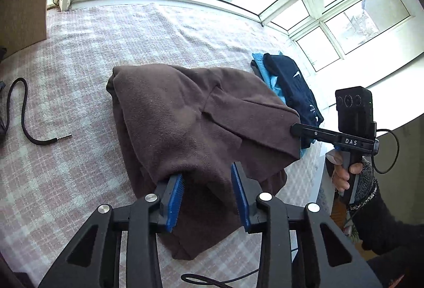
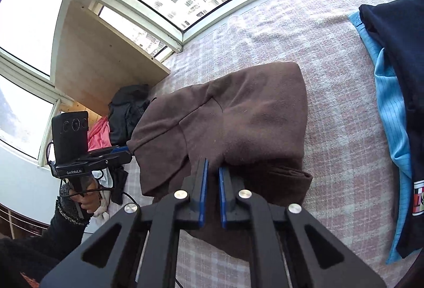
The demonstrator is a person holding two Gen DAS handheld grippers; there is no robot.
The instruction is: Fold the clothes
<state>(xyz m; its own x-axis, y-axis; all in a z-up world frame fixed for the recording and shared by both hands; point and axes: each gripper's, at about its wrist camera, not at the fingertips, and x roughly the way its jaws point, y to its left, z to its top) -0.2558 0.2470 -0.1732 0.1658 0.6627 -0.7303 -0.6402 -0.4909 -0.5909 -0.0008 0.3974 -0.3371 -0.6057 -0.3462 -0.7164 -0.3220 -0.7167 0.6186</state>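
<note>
while the brown fleece garment (image 1: 190, 124) hangs lifted over the checked blanket (image 1: 79, 55), my right gripper (image 2: 213, 169) pinches its edge nearly shut, and my left gripper (image 1: 208, 176), partly open, has fleece draped between its pads.

Two black hand-held grippers, left one (image 1: 209, 176) and right one (image 2: 213, 171), each with thick black arms and round silver screws (image 1: 152, 197) at the joints. Bright blue ribbed pads (image 1: 175, 202) on the inside of the fingers. On top of each, a black box camera (image 1: 353, 108) with a row of small round lenses. White letters "DAS" on the side of the right one, "GenRobot.AI" on the left one. Thin black cable (image 1: 392, 153) looping out behind the box. Black pistol handle below. Fluffy black sleeve (image 1: 384, 224) with a grey speckled knit cuff (image 1: 367, 182) on each arm.
</note>
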